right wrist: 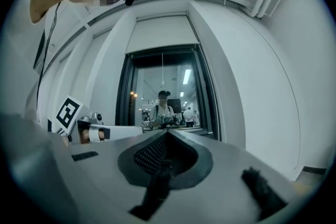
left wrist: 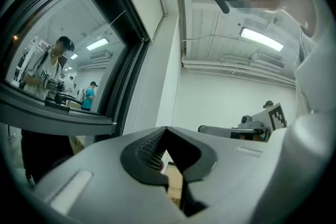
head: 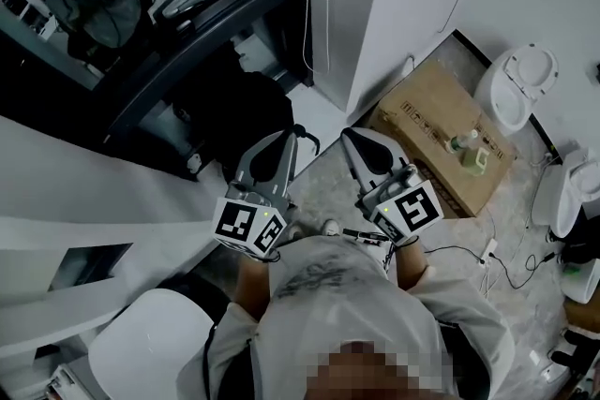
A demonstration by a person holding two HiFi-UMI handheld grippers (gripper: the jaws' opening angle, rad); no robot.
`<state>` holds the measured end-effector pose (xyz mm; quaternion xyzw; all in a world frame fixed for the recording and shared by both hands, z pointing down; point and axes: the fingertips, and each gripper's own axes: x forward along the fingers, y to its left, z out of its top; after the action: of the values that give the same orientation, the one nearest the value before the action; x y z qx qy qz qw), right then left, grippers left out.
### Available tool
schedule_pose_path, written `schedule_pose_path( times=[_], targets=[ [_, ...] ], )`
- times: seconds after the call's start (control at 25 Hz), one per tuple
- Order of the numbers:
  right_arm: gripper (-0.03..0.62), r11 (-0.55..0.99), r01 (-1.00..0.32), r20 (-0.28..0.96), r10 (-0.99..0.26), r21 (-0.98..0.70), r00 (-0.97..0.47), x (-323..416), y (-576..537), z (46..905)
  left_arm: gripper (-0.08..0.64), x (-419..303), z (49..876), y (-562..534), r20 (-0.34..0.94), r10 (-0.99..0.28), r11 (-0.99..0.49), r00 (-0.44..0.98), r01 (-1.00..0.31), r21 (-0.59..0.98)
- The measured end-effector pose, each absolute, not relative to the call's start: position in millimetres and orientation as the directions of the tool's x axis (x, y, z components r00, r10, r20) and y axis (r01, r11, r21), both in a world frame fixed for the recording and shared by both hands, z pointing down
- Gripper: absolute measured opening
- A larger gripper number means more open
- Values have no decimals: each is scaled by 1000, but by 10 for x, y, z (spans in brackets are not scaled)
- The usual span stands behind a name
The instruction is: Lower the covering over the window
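Fingers (right wrist: 149, 153) pressed together, empty, on left gripper (left wrist: 166, 129) and right gripper (right wrist: 167, 134) — blind (right wrist: 163, 34), seemingly raised, well above them.

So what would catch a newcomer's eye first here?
The dark-framed window stands in the middle of the right gripper view, its glass uncovered, with a thin cord hanging down its centre. In the head view the left tongs and right tongs are held side by side in front of the person, both shut and empty. A cardboard box lies on the floor to their right.
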<state>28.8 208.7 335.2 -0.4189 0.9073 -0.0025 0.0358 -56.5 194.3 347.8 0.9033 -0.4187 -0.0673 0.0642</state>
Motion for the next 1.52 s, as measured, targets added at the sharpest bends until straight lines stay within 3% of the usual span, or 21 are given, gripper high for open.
schedule_pose_path(
  times=[0.6,1.52],
  targets=[
    [17,684,-728,-67,-730,-51,-681,347,1798,3351,3,-474,3502,1711,-51,-783,-619,620,-768,167],
    [17,605,-796,-17,-797,-23,-604,-153,634,3328,3,-975,3477,479,-84,-736,-672,672,-711,207]
  ],
)
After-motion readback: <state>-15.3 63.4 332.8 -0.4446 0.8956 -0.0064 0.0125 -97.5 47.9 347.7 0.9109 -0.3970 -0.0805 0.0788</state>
